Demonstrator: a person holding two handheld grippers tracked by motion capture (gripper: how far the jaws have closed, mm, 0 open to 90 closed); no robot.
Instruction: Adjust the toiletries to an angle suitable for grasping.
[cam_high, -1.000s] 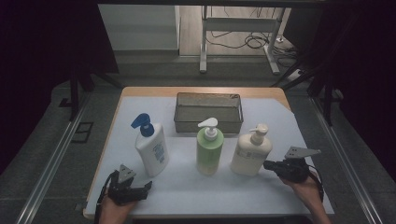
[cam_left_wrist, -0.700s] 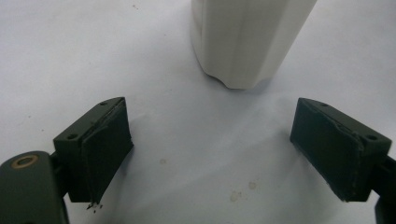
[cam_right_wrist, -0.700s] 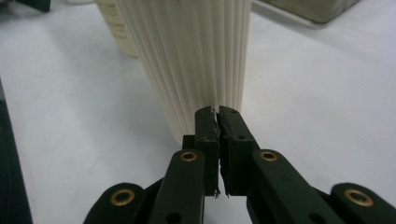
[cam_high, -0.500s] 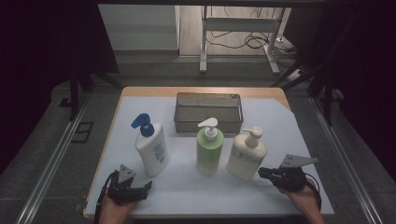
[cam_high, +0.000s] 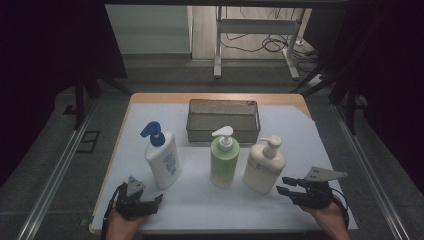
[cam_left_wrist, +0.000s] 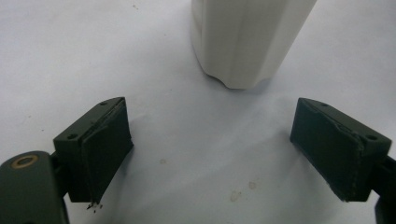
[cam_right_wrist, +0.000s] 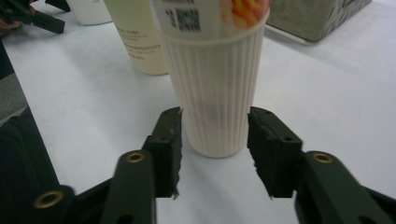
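Note:
Three pump bottles stand in a row on the white tabletop (cam_high: 300, 135): a white one with a blue pump (cam_high: 162, 161), a green one (cam_high: 224, 163) and a cream ribbed one (cam_high: 264, 167). My right gripper (cam_high: 283, 189) sits at the near right, its tips just short of the cream bottle's foot. Its jaws have just been opening. In the right gripper view, the right gripper (cam_right_wrist: 215, 113) flanks the cream bottle (cam_right_wrist: 215, 93) without pressing it. My left gripper (cam_high: 155, 201) rests at the near left, wide open. The left gripper (cam_left_wrist: 210, 154) is empty, with the white bottle's base (cam_left_wrist: 247, 42) ahead.
A grey metal mesh basket (cam_high: 223, 131) stands behind the bottles at mid-table. The near table edge runs just under both hands. In the right gripper view the green bottle (cam_right_wrist: 140, 37) and the basket (cam_right_wrist: 317, 16) lie beyond the cream one.
My right gripper has drawn back toward the near edge and its jaws have spread apart. The cream bottle has shifted slightly left. The left gripper has not moved.

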